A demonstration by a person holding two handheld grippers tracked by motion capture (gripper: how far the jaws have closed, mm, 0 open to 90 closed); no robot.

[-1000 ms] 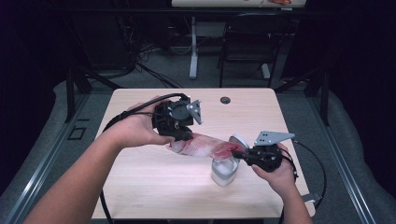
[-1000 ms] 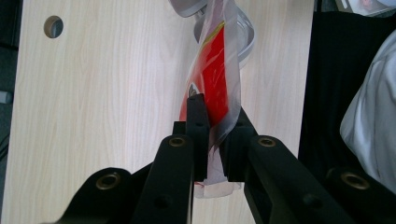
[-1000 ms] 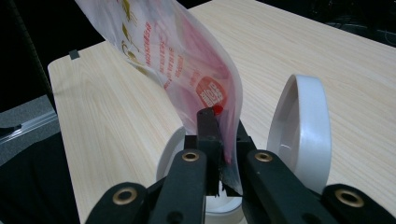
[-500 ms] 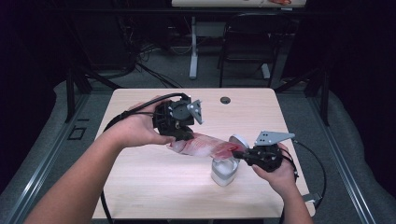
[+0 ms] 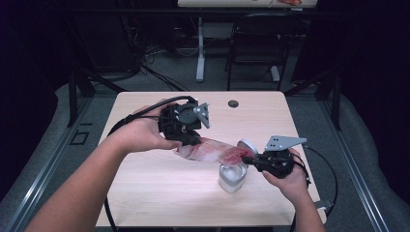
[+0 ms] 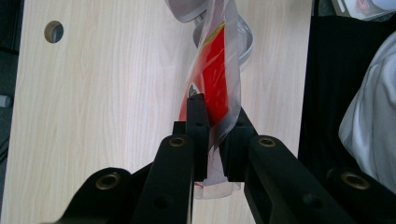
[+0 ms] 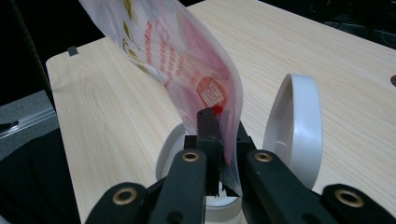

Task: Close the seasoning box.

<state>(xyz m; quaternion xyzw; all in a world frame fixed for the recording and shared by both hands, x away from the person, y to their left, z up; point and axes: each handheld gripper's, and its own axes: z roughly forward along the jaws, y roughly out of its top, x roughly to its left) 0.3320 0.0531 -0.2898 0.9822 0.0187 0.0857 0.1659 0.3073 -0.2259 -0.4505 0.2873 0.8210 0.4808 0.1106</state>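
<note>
The pale wooden surface (image 5: 159,193) carries a small clear jar (image 5: 232,178) near its right front, with a round cable hole (image 5: 233,103) toward the far edge. Above the surface, a clear plastic pouch (image 5: 212,150) printed in red stretches between the two claws, hanging tilted from upper left down to the jar. The left claw (image 5: 186,140) is clamped tight on the pouch's upper end; in the left gripper view its black jaws pinch the pouch (image 6: 212,88) edge with the jar's mouth beyond. The right claw (image 5: 251,159) is closed on the pouch's lower end, just above the jar's open mouth. In the right gripper view the pouch (image 7: 187,60) curves up from between the jaws, the jar's rim (image 7: 170,144) sits directly below, and its white hinged lid (image 7: 294,126) stands upright beside it.
</note>
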